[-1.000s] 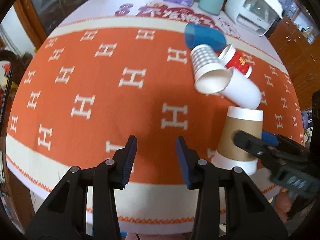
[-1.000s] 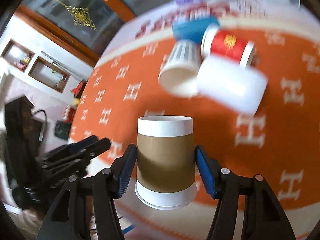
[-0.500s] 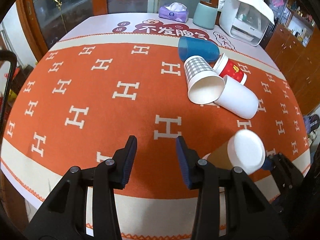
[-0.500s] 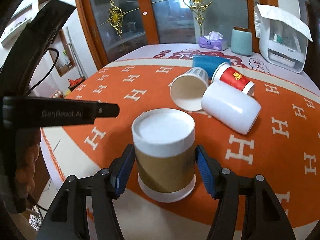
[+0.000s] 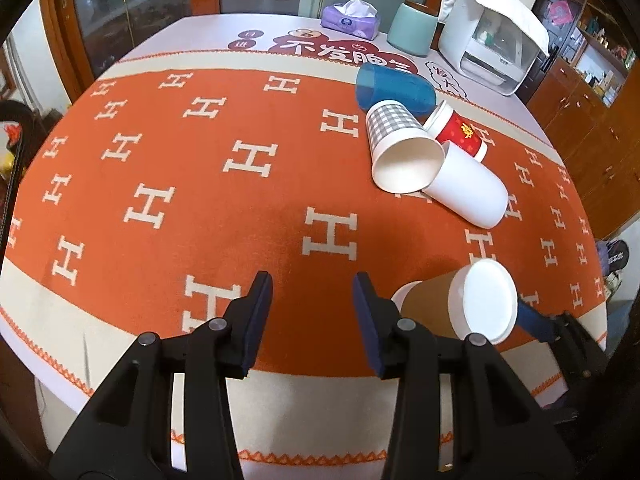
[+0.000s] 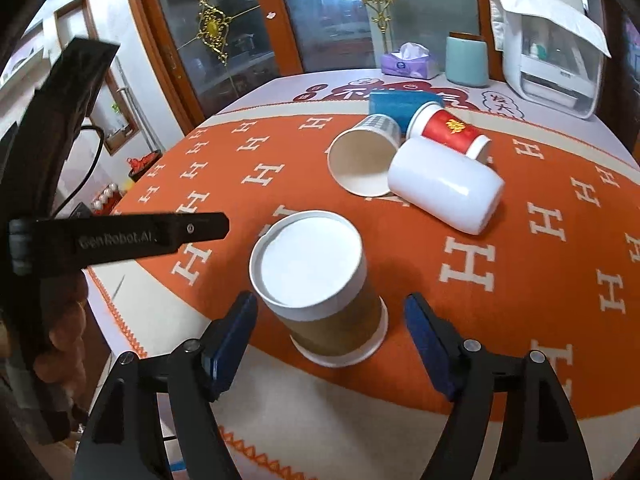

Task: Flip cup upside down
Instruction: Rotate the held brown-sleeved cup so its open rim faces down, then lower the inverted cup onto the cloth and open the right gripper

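Left wrist view: left gripper [image 5: 313, 306] spread wide, nothing between the jaws, hovering over the orange tablecloth [image 5: 200, 200]. Brown-sleeved cup [image 5: 460, 308] just right of it, flat base up. Right gripper partly visible beyond the cup. Four other cups lying in a cluster farther back from the brown-sleeved cup.

Right wrist view: right gripper [image 6: 330, 326] parted, both pads clear of the brown-sleeved cup [image 6: 320, 292], which stands between them, rim down on the cloth near the table edge. Judged: flip done, release step in hand. Next calls for a straight retreat without clipping the cup.
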`<action>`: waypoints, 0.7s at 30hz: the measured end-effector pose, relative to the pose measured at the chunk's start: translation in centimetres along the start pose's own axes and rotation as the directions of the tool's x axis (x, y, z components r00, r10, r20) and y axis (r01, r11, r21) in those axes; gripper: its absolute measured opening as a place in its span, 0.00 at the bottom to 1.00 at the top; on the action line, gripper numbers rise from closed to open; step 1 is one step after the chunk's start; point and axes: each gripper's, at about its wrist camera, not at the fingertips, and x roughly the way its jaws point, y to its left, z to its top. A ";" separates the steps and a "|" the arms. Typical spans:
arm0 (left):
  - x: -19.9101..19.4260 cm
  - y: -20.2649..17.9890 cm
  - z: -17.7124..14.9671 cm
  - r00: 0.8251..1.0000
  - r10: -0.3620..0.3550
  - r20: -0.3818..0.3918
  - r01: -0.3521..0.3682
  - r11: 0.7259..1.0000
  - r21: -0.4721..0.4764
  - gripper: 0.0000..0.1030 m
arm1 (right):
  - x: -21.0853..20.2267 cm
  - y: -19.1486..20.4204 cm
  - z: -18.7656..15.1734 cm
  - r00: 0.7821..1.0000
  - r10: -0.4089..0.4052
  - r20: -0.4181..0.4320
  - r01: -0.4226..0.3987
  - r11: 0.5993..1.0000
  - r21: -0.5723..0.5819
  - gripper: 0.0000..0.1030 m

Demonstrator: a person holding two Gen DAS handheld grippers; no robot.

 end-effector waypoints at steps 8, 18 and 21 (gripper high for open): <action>-3.7 -1.7 -0.1 1.000 -0.026 -0.016 0.026 0.999 0.043 0.45 | -6.1 -0.3 2.2 1.000 0.010 0.006 -0.011 0.993 0.117 0.75; -10.7 -4.7 2.0 0.999 -0.016 0.051 0.012 0.997 0.078 0.63 | -14.7 0.0 7.2 0.994 -0.078 0.073 0.061 0.976 0.207 0.78; -12.9 -5.4 2.6 0.995 -0.002 0.100 -0.006 0.997 0.080 0.70 | -16.7 -0.3 8.1 0.990 -0.104 0.097 0.077 0.965 0.253 0.82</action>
